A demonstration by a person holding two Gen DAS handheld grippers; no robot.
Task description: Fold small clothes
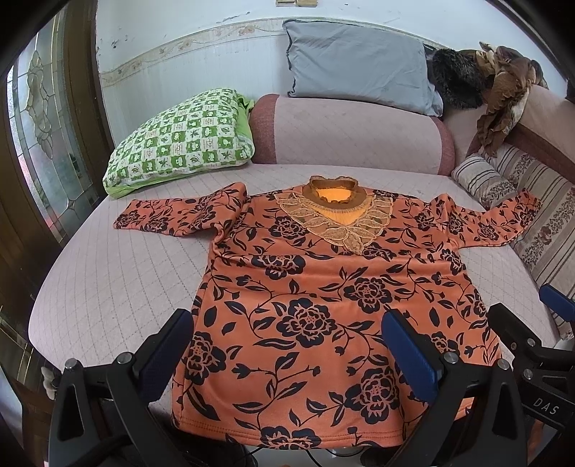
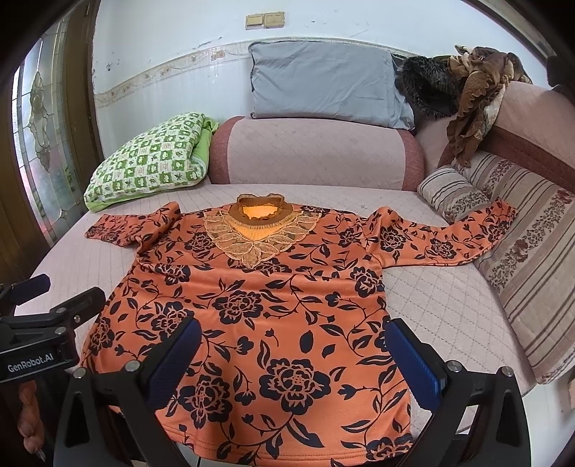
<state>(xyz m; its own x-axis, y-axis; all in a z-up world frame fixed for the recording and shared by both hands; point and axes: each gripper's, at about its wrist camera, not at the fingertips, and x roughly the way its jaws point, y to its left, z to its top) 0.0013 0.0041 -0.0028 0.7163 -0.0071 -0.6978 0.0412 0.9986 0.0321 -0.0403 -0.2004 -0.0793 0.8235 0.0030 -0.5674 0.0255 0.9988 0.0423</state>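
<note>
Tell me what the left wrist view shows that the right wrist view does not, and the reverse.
Only the left wrist view: the right gripper seen from the side at the right edge, marked "DAS".

Only the right wrist view: the left gripper at the left edge, its body marked "GenRobot.AI", part of a hand below it, and the wall switches in full.

Both: the orange floral top spread flat on the sofa, the grey pillow, the green checked pillow, and open grippers above the hem.
</note>
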